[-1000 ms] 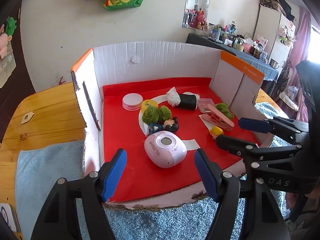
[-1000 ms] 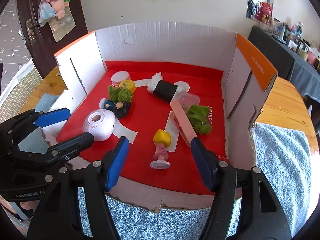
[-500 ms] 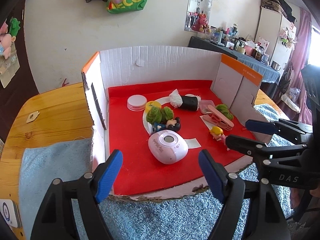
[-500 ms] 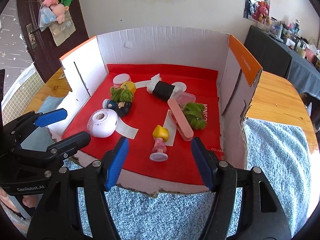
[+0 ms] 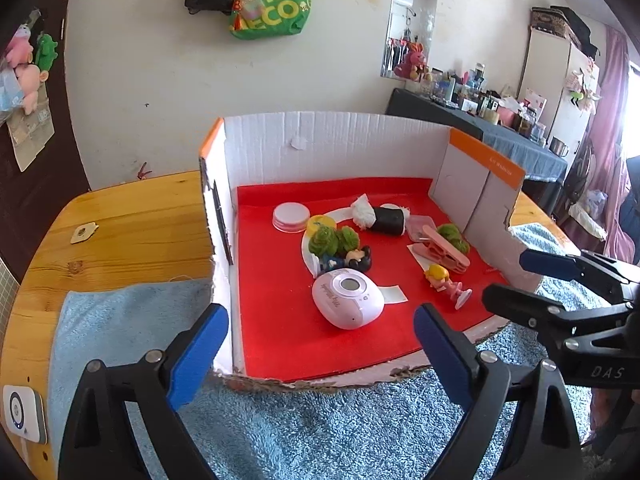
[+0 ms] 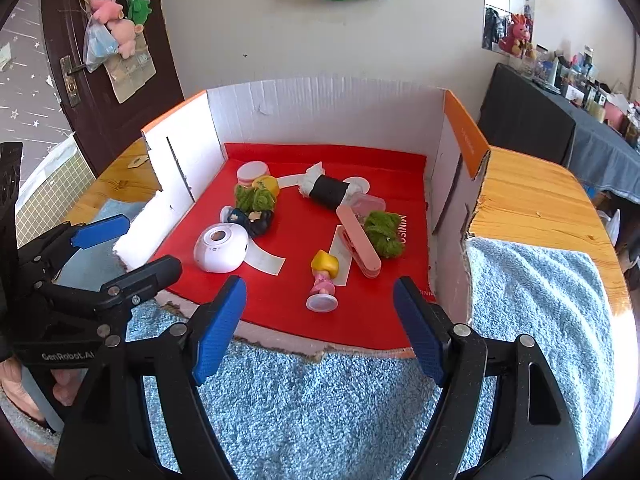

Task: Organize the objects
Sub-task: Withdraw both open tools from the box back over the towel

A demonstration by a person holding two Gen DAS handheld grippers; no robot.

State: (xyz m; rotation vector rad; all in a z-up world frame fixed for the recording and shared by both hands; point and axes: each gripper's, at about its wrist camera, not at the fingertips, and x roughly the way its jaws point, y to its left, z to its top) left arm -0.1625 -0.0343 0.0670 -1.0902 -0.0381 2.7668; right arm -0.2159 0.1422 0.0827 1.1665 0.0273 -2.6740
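A white cardboard box with a red floor holds several small things: a pink-white round device, a blonde doll figure, a pink clip, green yarn balls, a dark figure, a black roll, a white lid and a yellow cap. My left gripper is open and empty in front of the box. My right gripper is open and empty, near the doll.
The box stands on a blue fluffy towel over a wooden table. A small white device lies at the table's left front. The box's front side is torn open.
Both grippers have pulled back from the box and toward me; the box and its contents look farther away. Nothing was taken hold of.
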